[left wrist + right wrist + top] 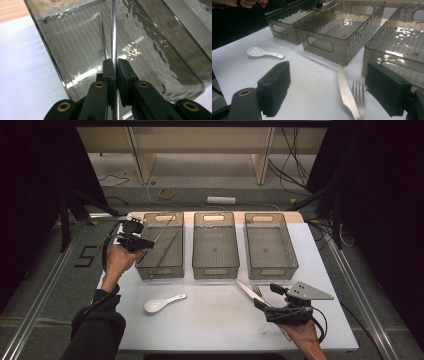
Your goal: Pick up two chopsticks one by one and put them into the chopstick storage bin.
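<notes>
The left gripper hangs over the near-left edge of the left bin, its jaws pinched tight on a thin metal chopstick. The chopstick is a slim, shiny steel rod, straight and round, catching the light along its length; it runs from between the pads out over the bin towards its far end. A second chopstick, duller and just as thin, lies on the ribbed floor of that same bin, just beside the held one in the left gripper view. The bin itself is smoky, see-through plastic with a slot handle at each end.

Two more bins of the same kind stand to its right, the middle bin and the right bin.

At the near right, the right gripper rests low over the white table with its jaws spread wide and nothing between the pads. A table knife and a fork lie side by side in front of it. A white ceramic spoon lies near the left, well apart from both grippers.

A dark mark shaped like a "5" shows on the floor to the left of the table.
</notes>
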{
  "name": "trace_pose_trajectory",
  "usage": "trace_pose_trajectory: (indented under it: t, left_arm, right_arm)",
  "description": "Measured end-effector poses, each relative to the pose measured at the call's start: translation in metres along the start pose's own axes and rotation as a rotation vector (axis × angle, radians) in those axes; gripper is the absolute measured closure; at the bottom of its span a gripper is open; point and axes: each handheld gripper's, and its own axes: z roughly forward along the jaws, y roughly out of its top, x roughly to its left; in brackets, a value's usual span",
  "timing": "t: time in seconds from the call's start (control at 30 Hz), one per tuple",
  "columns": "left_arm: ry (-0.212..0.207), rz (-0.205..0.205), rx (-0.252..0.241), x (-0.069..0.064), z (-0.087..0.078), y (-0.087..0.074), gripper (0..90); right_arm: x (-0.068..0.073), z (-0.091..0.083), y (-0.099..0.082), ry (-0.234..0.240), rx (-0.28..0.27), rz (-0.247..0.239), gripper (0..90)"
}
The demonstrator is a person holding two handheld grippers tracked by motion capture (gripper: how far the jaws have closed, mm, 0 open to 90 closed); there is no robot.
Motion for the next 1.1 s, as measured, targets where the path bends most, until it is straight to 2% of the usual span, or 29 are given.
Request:
trace_pose_trajectory:
  t: [0.27, 0.6, 0.67, 0.7, 0.77, 0.8, 0.9, 1.0, 1.1]
  left_arm:
    - [0.009, -0.011, 0.022, 0.004, 0.01, 0.002, 84.7]
    - [0.011, -0.042, 0.054, 0.008, 0.022, 0.001, 84.2]
    - [0.01, -0.059, 0.062, 0.008, 0.025, 0.001, 83.0]
    - [0.001, -0.06, 0.064, 0.008, 0.026, 0.001, 79.9]
    - [-0.008, -0.066, 0.055, 0.005, 0.026, 0.002, 62.1]
    - [-0.02, -0.063, 0.054, 0.004, 0.025, 0.002, 54.2]
    - [-0.092, -0.086, 0.046, 0.001, 0.023, 0.003, 40.2]
    - [-0.176, -0.098, 0.029, -0.003, 0.017, 0.004, 32.7]
    - [-0.31, -0.128, -0.004, -0.006, 0.009, 0.004, 27.0]
  right_arm:
    - [0.0, 0.0, 0.0, 0.002, 0.0, -0.001, 21.5]
    - [0.0, 0.0, 0.0, 0.003, -0.001, 0.001, 21.5]
    - [0.0, 0.0, 0.0, 0.004, 0.0, 0.0, 21.5]
    - [0.0, 0.0, 0.0, 0.004, 0.0, 0.001, 21.5]
    - [0.0, 0.0, 0.0, 0.005, 0.0, 0.001, 21.5]
    - [0.0, 0.0, 0.0, 0.004, -0.001, 0.001, 21.5]
    - [-0.001, 0.0, 0.0, 0.004, 0.0, 0.003, 21.5]
    - [-0.001, 0.0, 0.0, 0.006, -0.001, 0.007, 21.5]
    - [-0.001, -0.001, 0.0, 0.006, -0.004, 0.008, 21.5]
